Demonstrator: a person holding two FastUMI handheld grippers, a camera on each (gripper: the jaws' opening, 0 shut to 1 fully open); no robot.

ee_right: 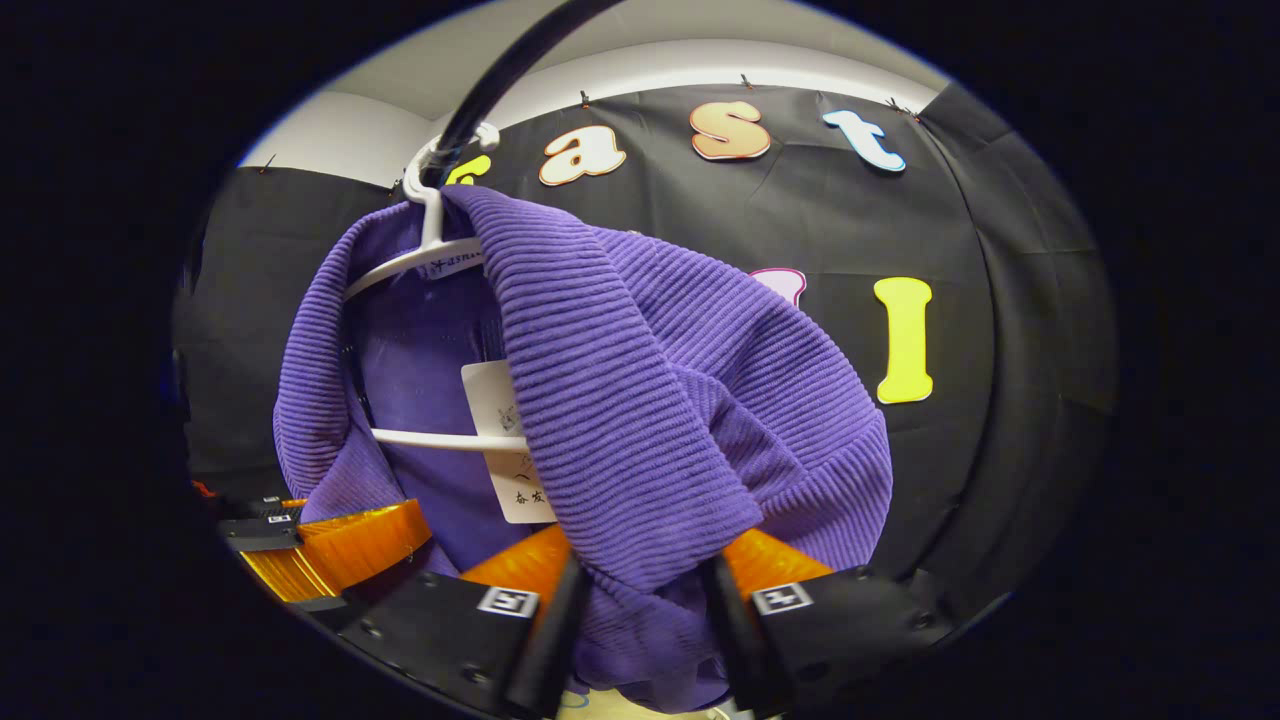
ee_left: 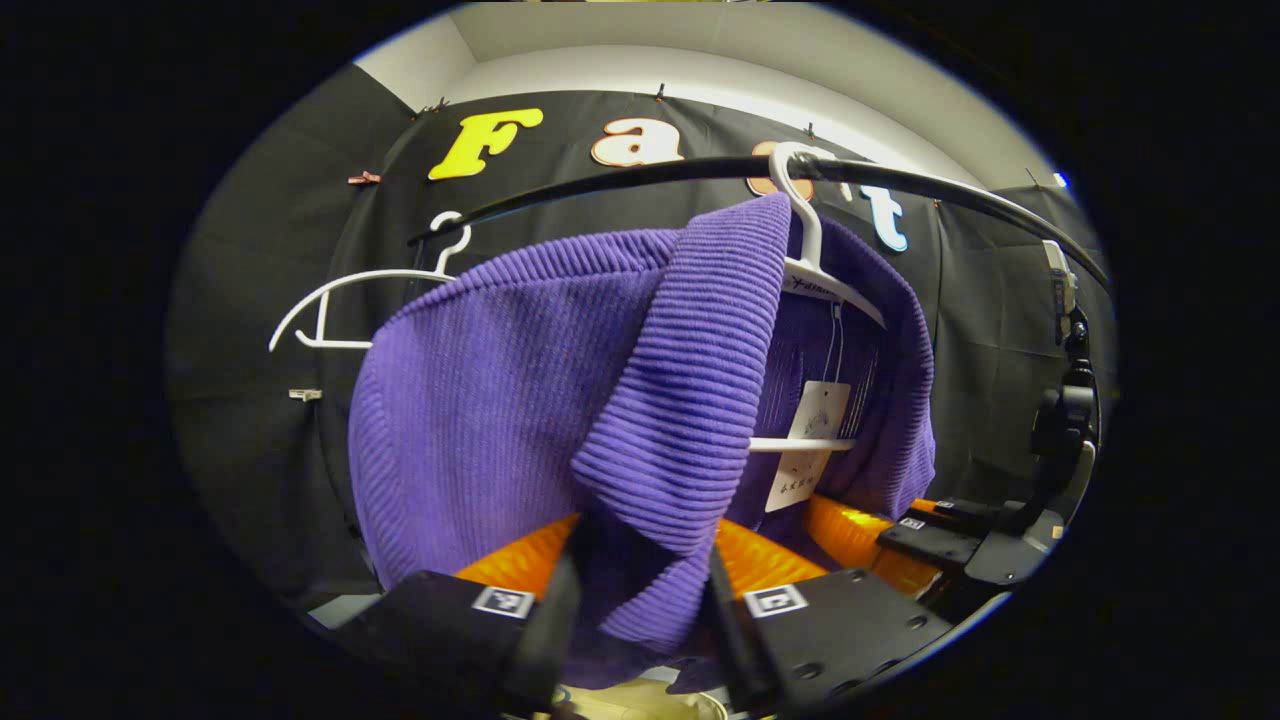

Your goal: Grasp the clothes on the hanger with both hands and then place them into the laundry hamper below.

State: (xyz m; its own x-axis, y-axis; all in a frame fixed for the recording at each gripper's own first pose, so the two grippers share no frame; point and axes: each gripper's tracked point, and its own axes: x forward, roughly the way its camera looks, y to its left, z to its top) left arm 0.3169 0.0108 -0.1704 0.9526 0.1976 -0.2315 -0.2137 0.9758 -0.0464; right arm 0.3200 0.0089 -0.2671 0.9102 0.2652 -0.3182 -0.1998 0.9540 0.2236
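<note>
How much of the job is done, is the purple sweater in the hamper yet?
Not yet. Done: both grippers have reached the purple sweater. In hand: the left gripper and the right gripper each have jaws closed on a fold of it. Left: the sweater hangs on the white hanger on the rail; it must come off and go down into the hamper.

We count 1 purple sweater (ee_left: 560, 400). We count 2 white hangers: 1 hanger with the sweater (ee_left: 815, 270) on it and 1 bare hanger (ee_left: 340, 300) beside it. Both hang on 1 black rail (ee_left: 620, 180). We see 1 paper tag (ee_left: 815, 440) inside the sweater. We count 2 hand-held grippers, the left hand-held gripper (ee_left: 640, 610) and the right hand-held gripper (ee_right: 640, 610).
</note>
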